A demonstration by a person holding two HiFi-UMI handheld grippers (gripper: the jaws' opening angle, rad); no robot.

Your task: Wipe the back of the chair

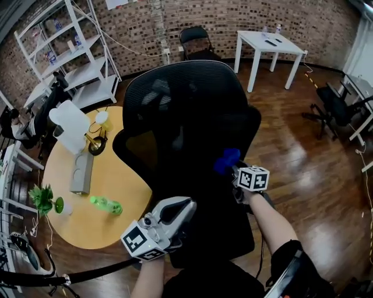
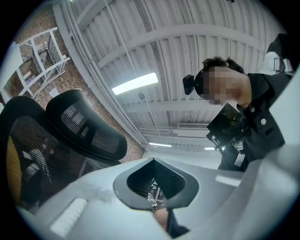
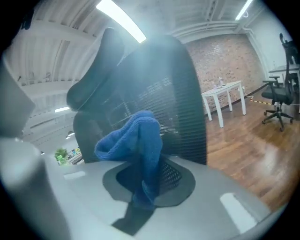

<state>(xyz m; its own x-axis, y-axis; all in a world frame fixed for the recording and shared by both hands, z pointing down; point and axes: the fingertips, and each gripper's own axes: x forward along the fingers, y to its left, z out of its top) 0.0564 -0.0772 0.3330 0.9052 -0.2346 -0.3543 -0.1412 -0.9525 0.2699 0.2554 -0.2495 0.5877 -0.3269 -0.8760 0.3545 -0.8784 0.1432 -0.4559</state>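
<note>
The chair's black mesh back [image 1: 192, 116] stood upright mid-scene with its long axis vertical and its rear face to the near side. And there was the right gripper [image 1: 231, 170], jaws clamped on a soft, bunched blue cloth [image 1: 226, 159], right at the back's right edge with the mesh lying to its left! The left gripper [image 1: 184, 207], jaws together and empty, hung lower on the near side, so the right looked better placed to wipe.

Readable text: none | right marker cube [image 1: 253, 178], just right of the chair [image 1: 192, 134]: black-and-white square patterns, no letters or digits | left marker cube [image 1: 141, 242], below-left of the chair: same | white sheet [image 1: 116, 3] beyond the chair: too small to read
</note>
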